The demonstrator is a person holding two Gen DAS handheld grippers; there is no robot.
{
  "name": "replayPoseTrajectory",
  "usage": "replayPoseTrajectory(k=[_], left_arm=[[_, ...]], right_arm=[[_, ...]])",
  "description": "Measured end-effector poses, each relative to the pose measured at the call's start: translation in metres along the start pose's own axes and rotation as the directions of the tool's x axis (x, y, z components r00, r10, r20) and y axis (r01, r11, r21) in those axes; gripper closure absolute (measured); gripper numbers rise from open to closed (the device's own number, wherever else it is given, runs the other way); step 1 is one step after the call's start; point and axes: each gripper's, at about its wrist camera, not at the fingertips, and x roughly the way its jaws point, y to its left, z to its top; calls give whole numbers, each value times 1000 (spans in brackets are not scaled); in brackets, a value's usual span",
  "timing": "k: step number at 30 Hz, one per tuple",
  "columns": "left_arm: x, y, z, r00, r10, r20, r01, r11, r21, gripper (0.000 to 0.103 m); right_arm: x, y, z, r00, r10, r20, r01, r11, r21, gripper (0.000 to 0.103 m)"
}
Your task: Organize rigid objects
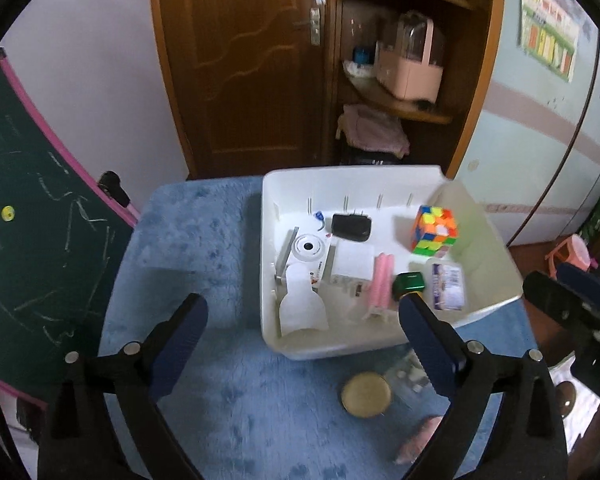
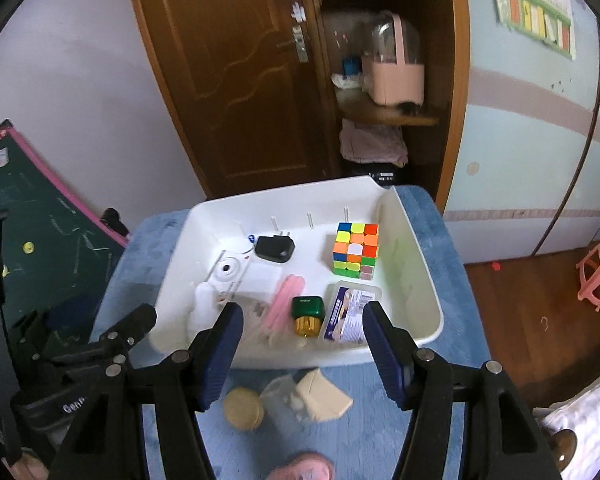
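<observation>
A white bin [image 1: 380,178] [image 2: 420,248] sits on a blue fuzzy cloth and holds several items: a colour cube [image 1: 434,230] [image 2: 356,250], a black plug adapter [image 1: 350,227] [image 2: 275,249], a white round device [image 1: 308,247], a pink stick [image 1: 382,280] [image 2: 284,300], a green box [image 1: 410,283] [image 2: 308,312], a labelled clear case [image 1: 448,286] [image 2: 350,312] and a white bottle [image 1: 302,304]. My left gripper [image 1: 302,336] hangs above the bin's near left corner, open and empty. My right gripper [image 2: 302,350] hovers over the bin's near rim, open and empty.
In front of the bin on the cloth [image 1: 204,240] lie a round tan lid [image 1: 366,394] [image 2: 243,407], a clear bag of small bits [image 2: 284,398], a beige folded piece [image 2: 324,396] and a pink object [image 2: 304,468]. A chalkboard [image 1: 32,220] leans at left; a wooden door and shelves stand behind.
</observation>
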Motion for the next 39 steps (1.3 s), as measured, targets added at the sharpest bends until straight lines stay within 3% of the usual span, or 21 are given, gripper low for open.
replayPoseTrajectory(k=[6,14,25,31,39], left_arm=[[-58,3,-7,998,11,66,-9,1000,-25,4],[-105,0,-28,992,9,127,-4,999,-44,1],[-133,-26,-72,995,-27,97,28,1000,-2,1],[-148,-36,-87,992,-32,121,30,999,23,1],[-143,-43,-102,995,-31,95,28,999,35,1]], right_arm=[[-62,8,-16,997,-2,76,6,999,-49,40],[-122,3,-45,991,35,128,-28,998,-53,40],[-147,-5,-95,994,44,101,-34,995,-98,40],[-160,-6,-117,994,68,89,-55,988,-141,40],[-153,-9,-140,996,66,60,-55,984,-169,40]])
